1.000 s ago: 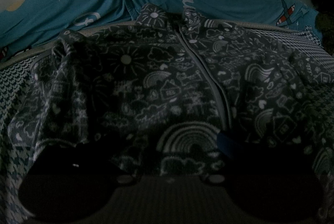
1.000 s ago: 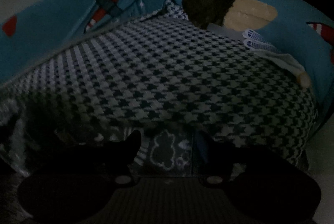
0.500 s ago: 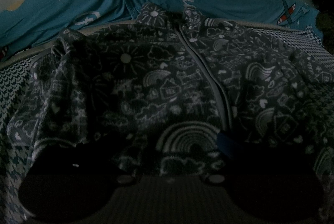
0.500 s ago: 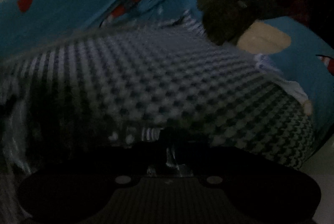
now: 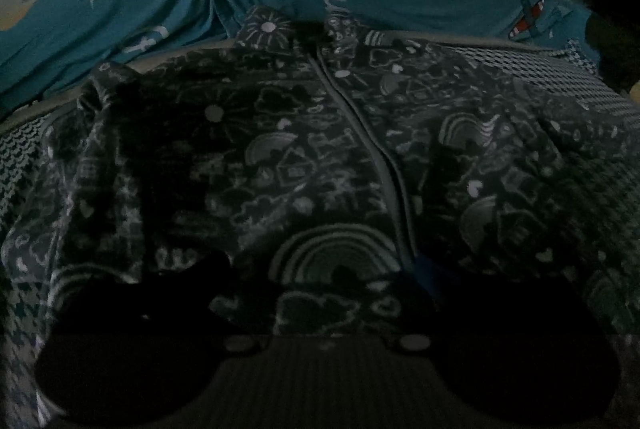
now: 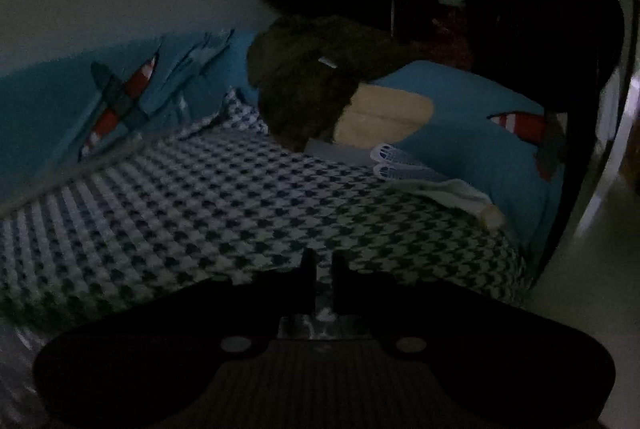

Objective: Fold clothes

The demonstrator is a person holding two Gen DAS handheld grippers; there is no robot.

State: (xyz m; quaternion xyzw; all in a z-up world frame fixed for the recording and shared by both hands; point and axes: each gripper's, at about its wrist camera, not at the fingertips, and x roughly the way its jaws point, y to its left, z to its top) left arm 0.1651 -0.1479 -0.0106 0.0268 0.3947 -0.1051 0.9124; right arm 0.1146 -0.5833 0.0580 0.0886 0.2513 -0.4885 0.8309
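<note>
Grey fleece: one zip-up jacket [image 5: 304, 165] printed with white doodles of rainbows, clouds and hearts, lying front-up and spread on the bed, collar at the far edge.
Zip: one, closed, running down the middle of the jacket from the collar toward the camera.
Houndstooth blanket [image 6: 224, 205]: one, dark-and-white check, under the jacket and covering the bed beyond it.
Blue sheet [image 5: 152, 5]: one teal cloth behind the blanket, with a white star, white script and a red-and-white plane.
Left gripper [image 5: 320, 293]: fingers wide apart over the jacket's near hem, cloth showing between them; too dark to see if they touch it.
Right gripper [image 6: 324, 281]: fingers drawn almost together, with a bit of the doodle-print fabric showing low between them at the jacket's side edge, so it looks pinched.
Dark green bundle [image 6: 308, 85]: one, heaped at the blanket's far corner.
White mesh pieces [image 6: 396, 161]: two, side by side on the blanket's right edge.
</note>
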